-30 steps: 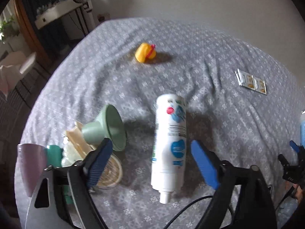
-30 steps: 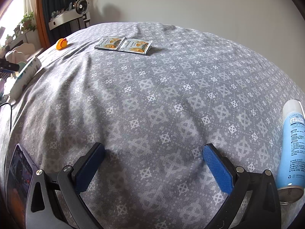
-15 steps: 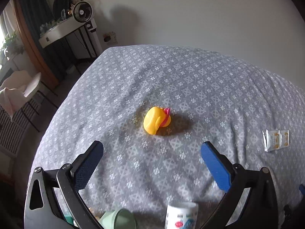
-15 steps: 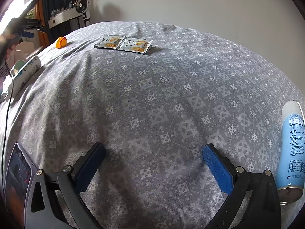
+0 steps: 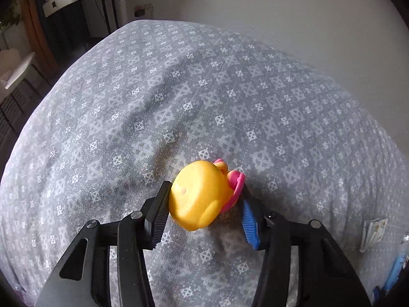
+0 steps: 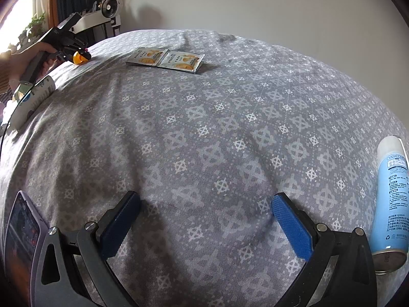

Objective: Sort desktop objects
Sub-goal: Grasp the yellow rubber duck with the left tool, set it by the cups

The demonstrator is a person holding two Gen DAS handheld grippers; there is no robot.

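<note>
A yellow rubber duck (image 5: 199, 197) with a pink beak lies on its side on the grey patterned cloth (image 5: 230, 102). My left gripper (image 5: 205, 194) is around it with its jaws closing. The black left pad presses the duck's body and the blue right pad sits against its pink side. From the right wrist view, the left gripper (image 6: 76, 51) is far off at the left with the duck (image 6: 79, 58) at its tips, held by a person's hand (image 6: 15, 58). My right gripper (image 6: 204, 198) stands open above bare cloth with nothing between its fingers.
Two joined sachets (image 6: 166, 60) lie at the back; the left wrist view shows the sachets (image 5: 372, 234) at its right edge. A blue spray can (image 6: 391, 199) lies right of my right gripper. A white bottle (image 6: 33, 97) lies far left, a phone (image 6: 21, 230) near left.
My left gripper moved forward from above the white bottle to the duck, came down over it, and its wide jaws closed in on the duck. The right gripper stayed still.
</note>
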